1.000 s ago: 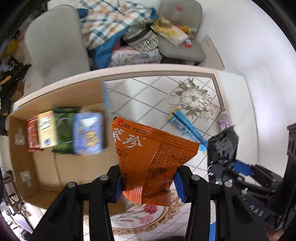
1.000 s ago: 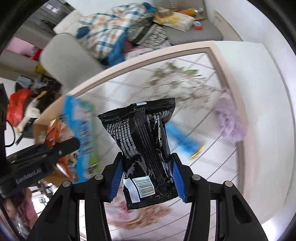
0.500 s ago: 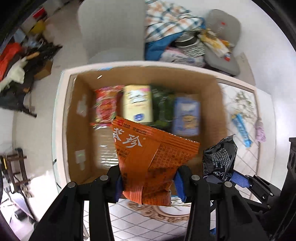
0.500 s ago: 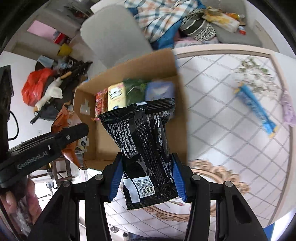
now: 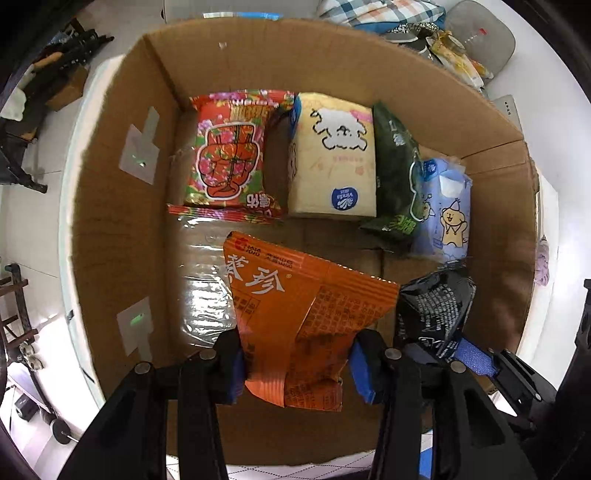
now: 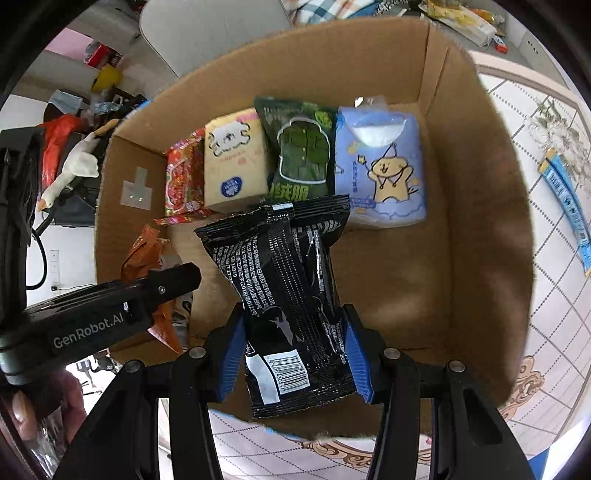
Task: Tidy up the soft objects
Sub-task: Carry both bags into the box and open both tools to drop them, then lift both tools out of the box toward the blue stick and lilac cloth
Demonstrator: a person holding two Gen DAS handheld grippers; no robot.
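My left gripper [image 5: 297, 363] is shut on an orange packet [image 5: 303, 314] and holds it over the near part of an open cardboard box [image 5: 122, 221]. My right gripper [image 6: 295, 356] is shut on a black packet [image 6: 291, 291] and holds it over the same box [image 6: 476, 229], just right of the left one. The black packet also shows in the left wrist view [image 5: 436, 306]. Along the box's far wall lie a red packet [image 5: 229, 155], a cream tissue pack [image 5: 332, 162], a dark green packet [image 5: 395, 173] and a blue tissue pack [image 5: 443, 210].
The box stands on a table with a tiled floral cloth [image 6: 546, 295]. A blue stick packet [image 6: 569, 206] and a purple soft item [image 5: 542, 262] lie on the cloth right of the box. A grey chair [image 6: 207, 26] and piled clothes stand beyond the table.
Both grippers have swung left from over the cloth to over the box and come down closer to it, each still holding its packet.
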